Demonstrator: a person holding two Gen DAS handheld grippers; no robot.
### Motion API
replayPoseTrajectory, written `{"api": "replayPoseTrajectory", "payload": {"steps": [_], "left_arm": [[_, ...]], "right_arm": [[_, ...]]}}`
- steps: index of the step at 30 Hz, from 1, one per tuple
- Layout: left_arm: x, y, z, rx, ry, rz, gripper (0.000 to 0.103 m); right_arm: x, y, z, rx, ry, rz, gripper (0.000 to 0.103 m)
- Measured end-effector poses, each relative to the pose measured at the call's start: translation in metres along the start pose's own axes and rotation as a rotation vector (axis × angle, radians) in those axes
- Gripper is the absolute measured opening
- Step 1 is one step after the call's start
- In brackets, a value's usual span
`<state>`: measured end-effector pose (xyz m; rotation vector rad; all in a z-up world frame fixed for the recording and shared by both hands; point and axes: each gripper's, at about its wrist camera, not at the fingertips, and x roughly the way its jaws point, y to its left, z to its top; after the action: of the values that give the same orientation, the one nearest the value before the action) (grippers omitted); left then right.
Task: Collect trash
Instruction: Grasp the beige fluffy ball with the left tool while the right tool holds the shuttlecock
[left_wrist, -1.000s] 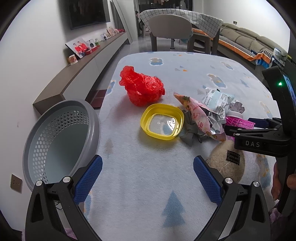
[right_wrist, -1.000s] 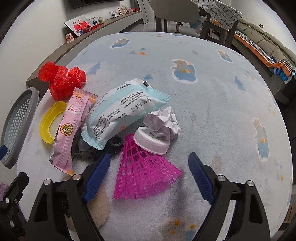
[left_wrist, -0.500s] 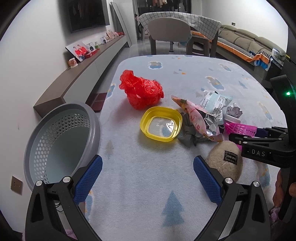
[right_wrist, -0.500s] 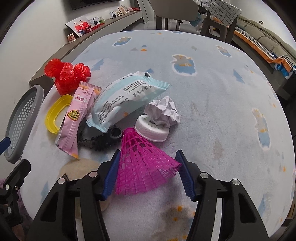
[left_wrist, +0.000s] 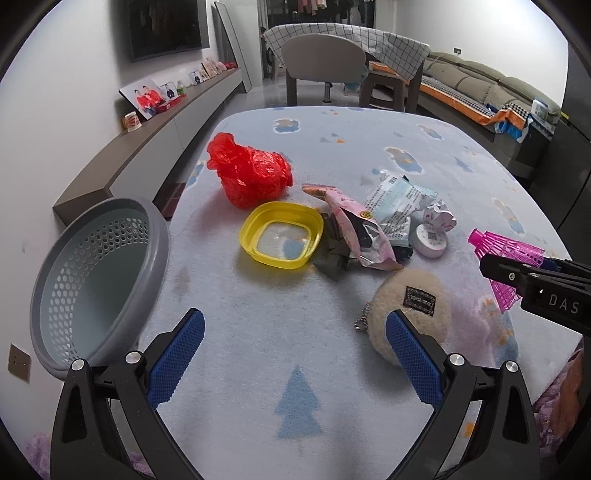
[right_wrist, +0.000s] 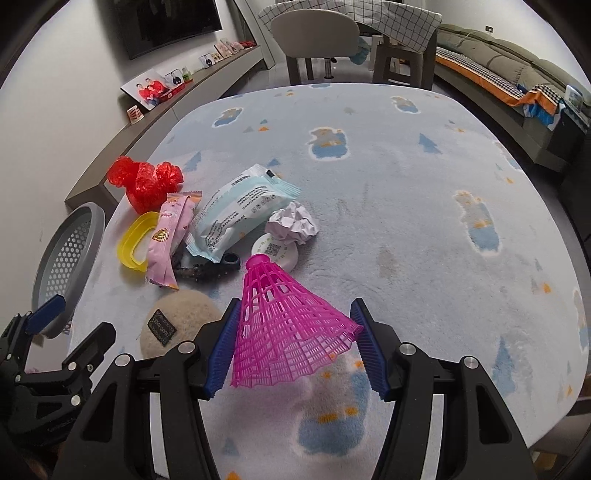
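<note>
My right gripper (right_wrist: 295, 347) is shut on a pink plastic shuttlecock (right_wrist: 284, 325) and holds it above the table; the shuttlecock also shows in the left wrist view (left_wrist: 506, 258). My left gripper (left_wrist: 295, 358) is open and empty near the table's front edge. A grey perforated basket (left_wrist: 92, 277) hangs at the table's left edge. On the table lie a red plastic bag (left_wrist: 247, 173), a yellow lid (left_wrist: 280, 240), a pink snack wrapper (left_wrist: 358, 229), a pale blue wipes packet (right_wrist: 240, 214), a crumpled paper ball (right_wrist: 291, 225) and a white cap (right_wrist: 277, 251).
A beige plush ball (left_wrist: 410, 310) with a key chain lies near the front edge. A dark crumpled item (right_wrist: 203, 271) lies under the wrappers. A chair (left_wrist: 325, 66) stands beyond the table, a sofa (left_wrist: 491, 88) at the right, a low shelf (left_wrist: 147, 147) on the left.
My right gripper closed on the pink shuttlecock and lifted it off the table, back toward the front edge. My left gripper stayed open and drew back slightly.
</note>
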<state>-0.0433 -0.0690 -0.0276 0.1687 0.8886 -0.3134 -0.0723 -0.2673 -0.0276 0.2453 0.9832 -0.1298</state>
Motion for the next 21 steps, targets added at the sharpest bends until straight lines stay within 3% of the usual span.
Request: {"api": "replayPoseTrajectory", "payload": {"steps": [11, 21], "left_arm": [[0.010, -0.042, -0.006, 0.012, 0.007, -0.078, 0.097], [0.030, -0.062, -0.003, 0.018, 0.033, -0.062, 0.097]], "right_arm": [[-0.013, -0.019, 0.000, 0.046, -0.034, 0.009, 0.058], [-0.017, -0.032, 0.000, 0.082, -0.038, 0.011, 0.058]]}}
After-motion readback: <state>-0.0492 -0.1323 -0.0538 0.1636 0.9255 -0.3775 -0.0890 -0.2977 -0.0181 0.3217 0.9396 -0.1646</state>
